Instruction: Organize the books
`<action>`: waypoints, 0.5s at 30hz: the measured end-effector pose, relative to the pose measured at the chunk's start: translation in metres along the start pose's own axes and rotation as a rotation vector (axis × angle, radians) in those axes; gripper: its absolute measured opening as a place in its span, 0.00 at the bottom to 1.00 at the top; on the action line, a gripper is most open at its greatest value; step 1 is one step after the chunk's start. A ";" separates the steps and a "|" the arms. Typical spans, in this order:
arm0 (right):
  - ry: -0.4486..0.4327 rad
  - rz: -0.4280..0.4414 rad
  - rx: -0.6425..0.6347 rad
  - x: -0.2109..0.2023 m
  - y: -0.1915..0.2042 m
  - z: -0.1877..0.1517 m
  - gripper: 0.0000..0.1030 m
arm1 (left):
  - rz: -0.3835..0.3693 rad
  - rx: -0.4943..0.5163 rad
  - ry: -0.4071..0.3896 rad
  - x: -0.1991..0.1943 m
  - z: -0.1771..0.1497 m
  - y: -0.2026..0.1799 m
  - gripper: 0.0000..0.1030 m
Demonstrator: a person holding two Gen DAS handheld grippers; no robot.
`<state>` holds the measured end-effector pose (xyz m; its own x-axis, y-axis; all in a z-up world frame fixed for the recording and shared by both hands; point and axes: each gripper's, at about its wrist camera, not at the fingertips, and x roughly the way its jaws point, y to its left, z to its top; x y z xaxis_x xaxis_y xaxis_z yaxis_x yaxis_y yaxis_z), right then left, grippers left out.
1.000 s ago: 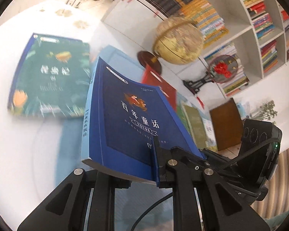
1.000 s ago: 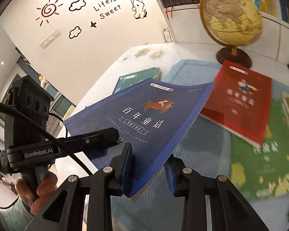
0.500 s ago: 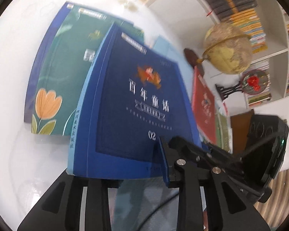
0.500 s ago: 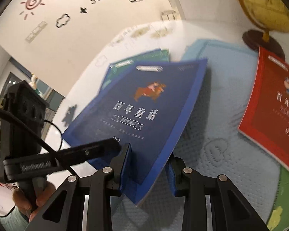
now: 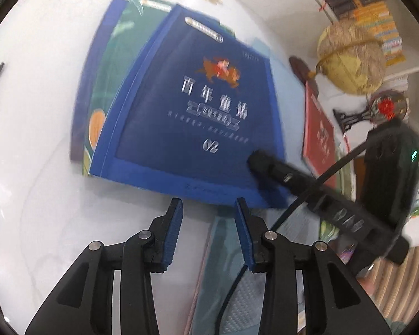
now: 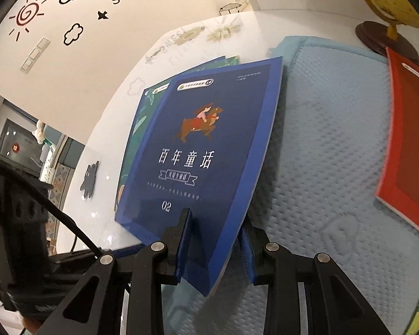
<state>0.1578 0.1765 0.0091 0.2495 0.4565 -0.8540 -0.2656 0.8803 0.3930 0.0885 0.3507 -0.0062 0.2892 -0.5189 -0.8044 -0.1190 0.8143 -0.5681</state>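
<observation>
Right tongs (image 6: 215, 247) clamp blue book (image 6: 206, 150), "02".

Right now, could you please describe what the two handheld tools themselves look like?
Both the left tool and the right tool have black angular linkage arms with silver rivets and ribbed blue pads. Each carries a black boxy module trailing a black cable; the right one's shows a small green light.

The storybook (image 6: 206, 150) lies straight ahead of my right fingers (image 6: 183, 240), its near corner between them, resting on another book (image 5: 106, 83) that pokes out to the left on the bench (image 5: 42, 195). Right of my fingers spreads the mat (image 6: 321, 145), with a third book (image 6: 410, 150) on it and the globe (image 5: 352, 58) beyond.
</observation>
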 end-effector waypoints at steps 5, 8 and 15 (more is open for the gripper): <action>-0.004 -0.048 -0.034 0.007 0.009 0.008 0.31 | 0.003 0.014 0.012 -0.008 0.007 0.002 0.33; -0.001 -0.065 -0.085 0.013 0.013 0.014 0.31 | 0.023 0.037 0.039 -0.014 0.001 0.004 0.33; 0.067 -0.066 -0.188 0.022 0.017 0.034 0.35 | 0.112 0.099 0.063 -0.021 0.010 0.007 0.33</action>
<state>0.1905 0.2057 0.0085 0.2117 0.3832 -0.8991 -0.4215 0.8658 0.2698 0.0908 0.3696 0.0085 0.2190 -0.4361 -0.8728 -0.0522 0.8880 -0.4568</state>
